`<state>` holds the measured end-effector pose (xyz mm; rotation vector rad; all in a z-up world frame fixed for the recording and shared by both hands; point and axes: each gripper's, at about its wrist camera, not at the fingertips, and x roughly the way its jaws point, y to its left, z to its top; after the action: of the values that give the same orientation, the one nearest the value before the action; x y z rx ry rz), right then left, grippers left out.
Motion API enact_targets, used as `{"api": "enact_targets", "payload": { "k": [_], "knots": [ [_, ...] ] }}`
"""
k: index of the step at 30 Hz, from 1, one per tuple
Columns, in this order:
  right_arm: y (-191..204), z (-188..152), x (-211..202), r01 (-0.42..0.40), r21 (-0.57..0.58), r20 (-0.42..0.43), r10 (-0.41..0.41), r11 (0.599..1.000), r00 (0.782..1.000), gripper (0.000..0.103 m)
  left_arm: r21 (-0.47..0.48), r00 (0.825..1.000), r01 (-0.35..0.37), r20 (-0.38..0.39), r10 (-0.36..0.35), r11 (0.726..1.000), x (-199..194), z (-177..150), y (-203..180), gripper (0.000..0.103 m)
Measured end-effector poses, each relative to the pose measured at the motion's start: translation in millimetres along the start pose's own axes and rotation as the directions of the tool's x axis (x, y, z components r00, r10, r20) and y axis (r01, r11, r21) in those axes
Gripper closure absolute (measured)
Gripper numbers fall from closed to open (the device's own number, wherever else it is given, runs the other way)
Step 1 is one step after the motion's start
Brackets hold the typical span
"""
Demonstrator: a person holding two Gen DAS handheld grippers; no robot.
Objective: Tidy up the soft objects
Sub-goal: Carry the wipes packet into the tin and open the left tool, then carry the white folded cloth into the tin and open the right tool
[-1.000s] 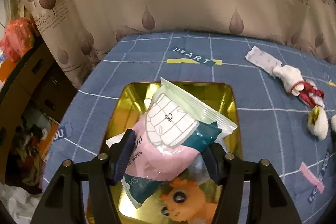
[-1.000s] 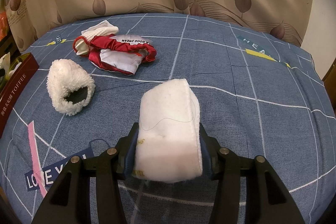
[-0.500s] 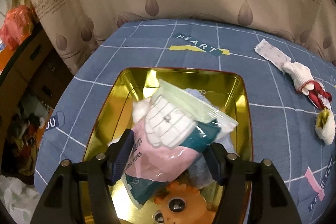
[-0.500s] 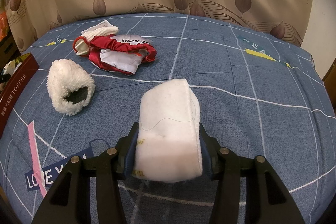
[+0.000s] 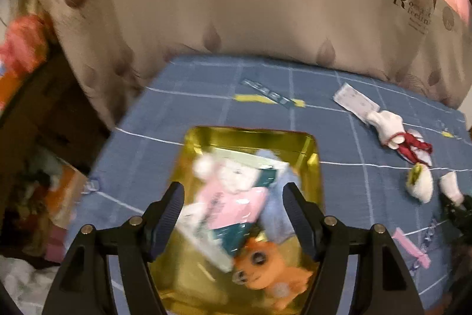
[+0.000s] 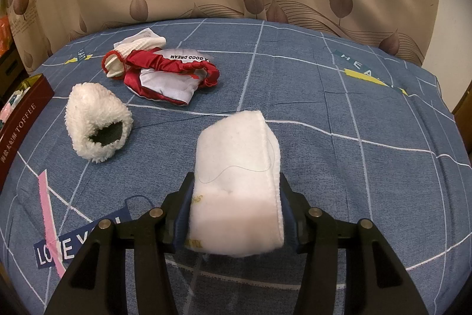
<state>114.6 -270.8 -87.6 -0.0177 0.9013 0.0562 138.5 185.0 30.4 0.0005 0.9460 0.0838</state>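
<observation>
My left tongs (image 5: 233, 214) opening above gold tin (image 5: 312, 167), nothing gripped; right tongs (image 6: 233, 216) clamped on white fleece pad (image 6: 239, 167), tin lying leftward.

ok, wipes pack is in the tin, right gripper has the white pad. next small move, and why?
Probably carry the white pad, clamped in the right gripper, toward the tin. The left gripper is opening, nothing pressed, wipes pack lying inside.

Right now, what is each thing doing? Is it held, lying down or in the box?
Left gripper: jaws opening, nothing between them.
Right gripper: shut on the white pad.
Wipes pack: lying in the gold tin.
Orange toy: in the tin.
Fluffy slipper: lying on the blue cloth.
Red and white cloth: crumpled on it.
</observation>
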Motion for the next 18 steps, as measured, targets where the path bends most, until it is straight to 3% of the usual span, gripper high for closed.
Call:
{"api": "enact_targets", "payload": {
  "k": [7,10,13,18],
  "knots": [
    [-1,0,0,-0.008,0.005,0.0,0.008,1.0,1.0,0.054,0.003,0.988,-0.137,0.079,0.136,0.991,-37,-42,9,0.032],
    [-2,0,0,-0.026,0.002,-0.002,0.026,1.0,1.0,0.046,-0.027,0.979,-0.169,0.11,0.171,0.985,-46,-68,16,0.032],
    [4,0,1,-0.021,-0.027,-0.008,0.02,0.999,1.0,0.039,-0.062,0.974,-0.188,0.117,0.194,0.98,-52,-89,28,0.032],
    [1,-1,-2,-0.001,-0.007,-0.001,0.001,1.0,1.0,0.038,-0.127,0.963,-0.237,0.099,0.25,0.963,-54,-112,51,0.032]
  ]
}}
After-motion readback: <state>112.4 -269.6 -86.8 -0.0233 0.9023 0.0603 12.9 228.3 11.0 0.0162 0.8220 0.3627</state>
